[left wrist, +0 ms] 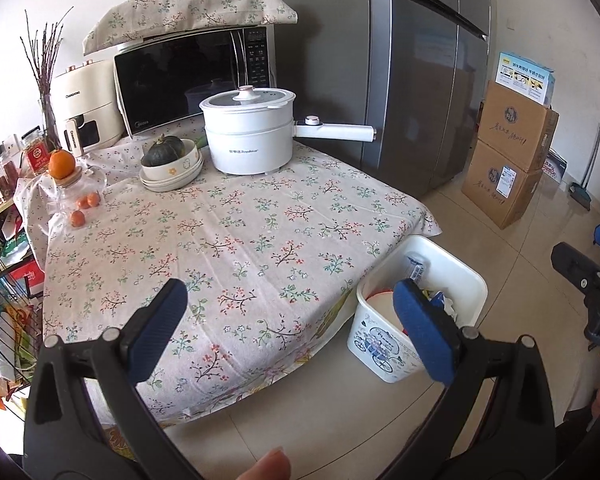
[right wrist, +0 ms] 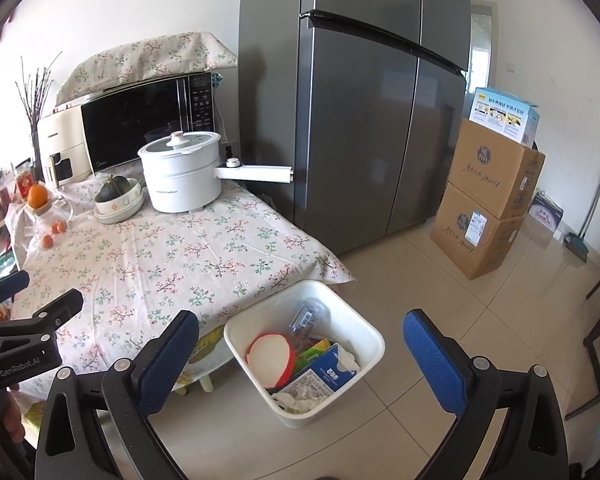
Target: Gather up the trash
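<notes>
Trash already fills the white bin on the floor, just beside the table's near corner: a red-rimmed paper bowl, a clear bottle, a blue carton and crumpled tissue. Our right gripper hovers above it, jaws spread wide and empty. Our left gripper, also spread and empty, hangs over the tablecloth's edge, farther off.

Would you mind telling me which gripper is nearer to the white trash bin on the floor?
Right. The right gripper hangs open just above the white trash bin; the left gripper, also open, sits over the table edge beside it.
</notes>
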`<state>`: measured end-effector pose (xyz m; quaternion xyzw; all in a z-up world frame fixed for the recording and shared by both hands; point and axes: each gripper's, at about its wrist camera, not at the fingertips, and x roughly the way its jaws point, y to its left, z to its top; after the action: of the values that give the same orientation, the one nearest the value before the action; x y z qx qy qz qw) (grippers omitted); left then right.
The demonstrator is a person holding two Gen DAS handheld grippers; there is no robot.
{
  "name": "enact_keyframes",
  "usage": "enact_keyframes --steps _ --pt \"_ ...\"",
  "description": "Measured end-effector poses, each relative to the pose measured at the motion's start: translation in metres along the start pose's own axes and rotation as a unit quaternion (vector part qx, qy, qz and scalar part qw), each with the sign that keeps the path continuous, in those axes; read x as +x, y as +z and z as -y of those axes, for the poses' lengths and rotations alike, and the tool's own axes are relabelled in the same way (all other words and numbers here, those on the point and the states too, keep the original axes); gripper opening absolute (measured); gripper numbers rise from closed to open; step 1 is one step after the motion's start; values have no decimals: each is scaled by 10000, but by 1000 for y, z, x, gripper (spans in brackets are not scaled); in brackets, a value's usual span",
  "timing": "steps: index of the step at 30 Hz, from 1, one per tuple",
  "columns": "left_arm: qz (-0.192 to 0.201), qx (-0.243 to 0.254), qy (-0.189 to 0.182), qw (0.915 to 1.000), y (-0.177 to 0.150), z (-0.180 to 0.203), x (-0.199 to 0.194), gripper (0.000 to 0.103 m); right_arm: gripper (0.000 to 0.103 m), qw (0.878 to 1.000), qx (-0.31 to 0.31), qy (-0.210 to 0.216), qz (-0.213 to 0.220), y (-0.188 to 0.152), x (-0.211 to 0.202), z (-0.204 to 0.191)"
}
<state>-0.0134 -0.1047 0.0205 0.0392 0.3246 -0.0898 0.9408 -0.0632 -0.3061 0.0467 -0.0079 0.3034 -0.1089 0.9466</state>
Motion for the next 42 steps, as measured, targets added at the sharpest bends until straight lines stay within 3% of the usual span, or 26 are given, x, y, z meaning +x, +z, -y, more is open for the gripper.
enact_keyframes --steps 9,42 --pt "305 -54 90 9995 0 -9 -14 102 103 9998 -105 104 126 3 -2 -16" --pt "375 -118 78 9992 1 -4 -18 102 103 9999 -102 91 40 -2 0 -12"
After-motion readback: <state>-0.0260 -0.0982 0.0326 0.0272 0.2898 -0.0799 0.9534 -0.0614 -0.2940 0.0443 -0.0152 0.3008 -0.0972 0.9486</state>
